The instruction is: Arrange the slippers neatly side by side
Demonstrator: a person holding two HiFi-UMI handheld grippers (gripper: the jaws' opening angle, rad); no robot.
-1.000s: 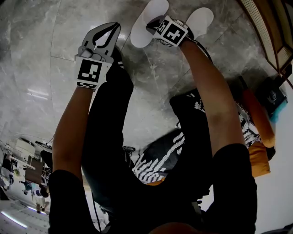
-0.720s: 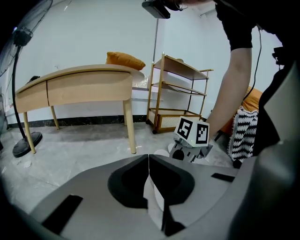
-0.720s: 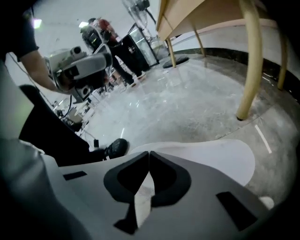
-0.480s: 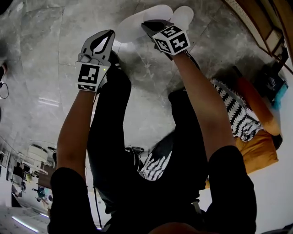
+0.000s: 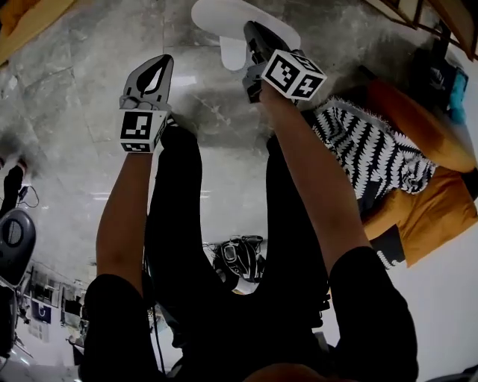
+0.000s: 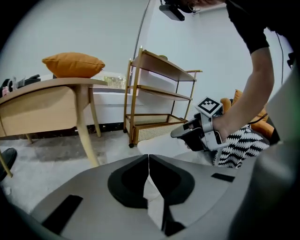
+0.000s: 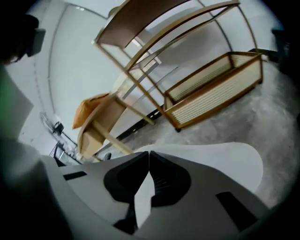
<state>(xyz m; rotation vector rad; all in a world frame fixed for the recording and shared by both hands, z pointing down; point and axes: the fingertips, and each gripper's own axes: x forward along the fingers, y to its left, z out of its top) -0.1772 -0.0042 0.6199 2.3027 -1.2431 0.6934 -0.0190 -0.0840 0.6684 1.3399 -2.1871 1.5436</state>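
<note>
A white slipper (image 5: 224,16) hangs off the marble floor at the top of the head view, with my right gripper (image 5: 251,33) shut on its edge. In the right gripper view the slipper (image 7: 211,161) spreads out beyond the closed jaws (image 7: 149,153). A white lobe (image 5: 234,52) shows just below it; I cannot tell if that is the second slipper. My left gripper (image 5: 163,63) is to the left, shut and empty. The left gripper view shows its own closed jaws (image 6: 148,157), and beyond them the right gripper (image 6: 180,133) over the slipper (image 6: 157,149).
A wooden shelf rack (image 6: 159,93) stands ahead by the wall, with a wooden table (image 6: 51,101) carrying an orange cushion (image 6: 73,64) to its left. A black-and-white patterned cushion (image 5: 373,149) and orange cushions (image 5: 426,209) lie to the right. The person's legs fill the middle.
The right gripper has rolled over and risen from the floor with a white slipper in its jaws. The left gripper has also lifted and shifted, still shut and empty.
</note>
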